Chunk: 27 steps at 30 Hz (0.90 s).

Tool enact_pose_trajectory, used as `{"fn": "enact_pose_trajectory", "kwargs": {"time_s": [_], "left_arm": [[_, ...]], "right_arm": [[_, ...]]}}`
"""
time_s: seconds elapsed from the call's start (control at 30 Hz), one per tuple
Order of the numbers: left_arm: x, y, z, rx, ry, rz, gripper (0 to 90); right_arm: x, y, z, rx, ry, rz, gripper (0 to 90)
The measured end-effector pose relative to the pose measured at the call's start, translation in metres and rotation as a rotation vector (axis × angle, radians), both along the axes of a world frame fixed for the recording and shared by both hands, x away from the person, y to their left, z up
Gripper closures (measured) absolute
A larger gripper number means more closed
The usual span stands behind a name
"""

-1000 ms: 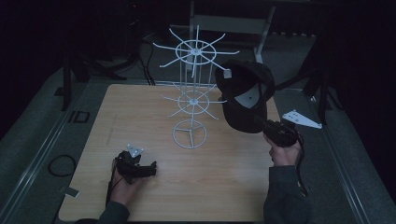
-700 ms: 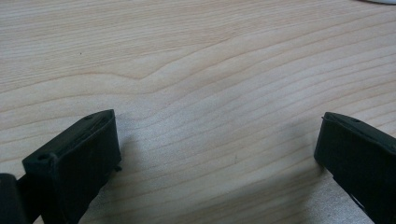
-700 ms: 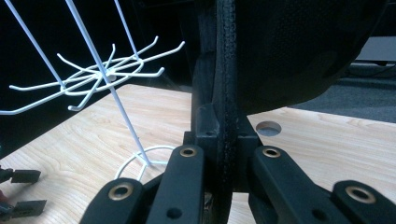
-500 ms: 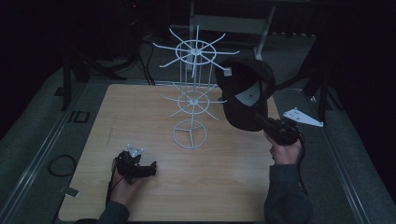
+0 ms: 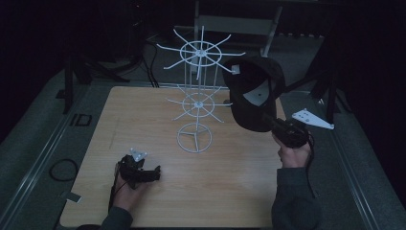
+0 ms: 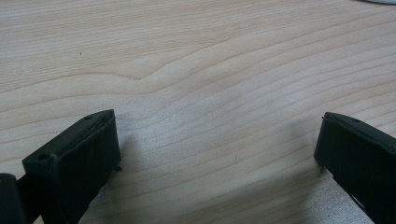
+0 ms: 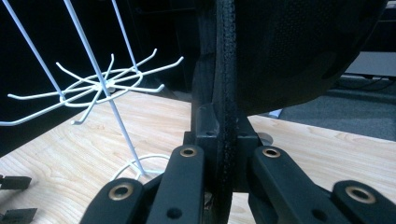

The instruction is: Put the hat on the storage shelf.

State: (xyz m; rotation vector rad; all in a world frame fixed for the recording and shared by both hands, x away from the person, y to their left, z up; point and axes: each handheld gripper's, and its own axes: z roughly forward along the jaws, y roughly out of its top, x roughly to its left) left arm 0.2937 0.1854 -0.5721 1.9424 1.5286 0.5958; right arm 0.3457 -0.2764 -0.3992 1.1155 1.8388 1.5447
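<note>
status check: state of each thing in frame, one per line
cap: off the table, clamped by its edge, beside the rack's upper hooks, not seen hung on one
rack: upright on the table, both hook tiers bare
left tool: open, holding nothing, low over the table
right tool: shut on the cap, raised
table: wooden top, rack standing on it
</note>
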Motion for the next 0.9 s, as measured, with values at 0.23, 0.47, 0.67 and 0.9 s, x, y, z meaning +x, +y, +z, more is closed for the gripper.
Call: {"fn": "enact_pose_trajectory", "kwargs": {"time_s": [0.23, 0.47, 0.67, 0.9], "left_arm": [[0.0, 0.0, 0.0, 0.005, -0.001, -0.002, 0.1], [0.0, 0.0, 0.0, 0.002, 0.0, -0.001, 0.1], [0.0, 0.0, 0.0, 0.001, 0.0, 0.0, 0.1], [0.0, 0.0, 0.0, 0.001, 0.0, -0.001, 0.1]], "right_arm": [[0.0, 0.0, 0.006, -0.002, -0.016, -0.002, 86.3], [0.001, 0.002, 0.012, -0.005, -0.028, -0.005, 86.3], [0.002, 0.003, 0.017, -0.009, -0.038, -0.006, 86.3], [0.004, 0.004, 0.021, -0.009, -0.048, -0.006, 86.3]]}}
